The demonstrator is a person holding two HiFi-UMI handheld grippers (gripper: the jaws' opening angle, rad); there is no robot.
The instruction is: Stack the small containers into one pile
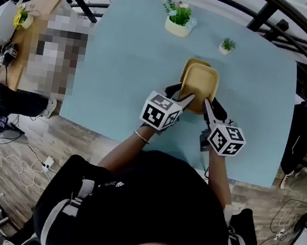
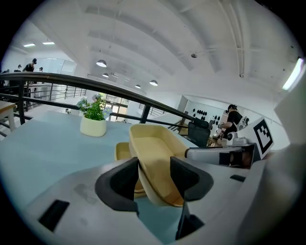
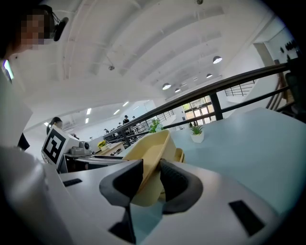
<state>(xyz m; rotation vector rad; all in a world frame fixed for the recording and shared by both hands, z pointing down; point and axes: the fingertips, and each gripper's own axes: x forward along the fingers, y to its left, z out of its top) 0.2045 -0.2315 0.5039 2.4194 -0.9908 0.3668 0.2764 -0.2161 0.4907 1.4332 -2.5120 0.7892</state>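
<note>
Two small yellow containers show near the middle of the light blue table (image 1: 121,73). The upper container (image 1: 199,83) is tilted and sits over the lower container (image 1: 195,61), whose far rim peeks out behind it. My left gripper (image 1: 187,99) is shut on the upper container's near left wall (image 2: 153,148); one jaw is outside, the other inside. My right gripper (image 1: 207,105) is shut on its near right rim (image 3: 150,148). In the gripper views the lower container (image 2: 122,150) (image 3: 180,154) lies beneath it on the table.
A white pot with a green plant (image 1: 179,19) and a smaller potted plant (image 1: 227,45) stand at the table's far edge. A dark railing (image 1: 92,0) curves round the table. A wooden desk (image 1: 41,12) stands to the left.
</note>
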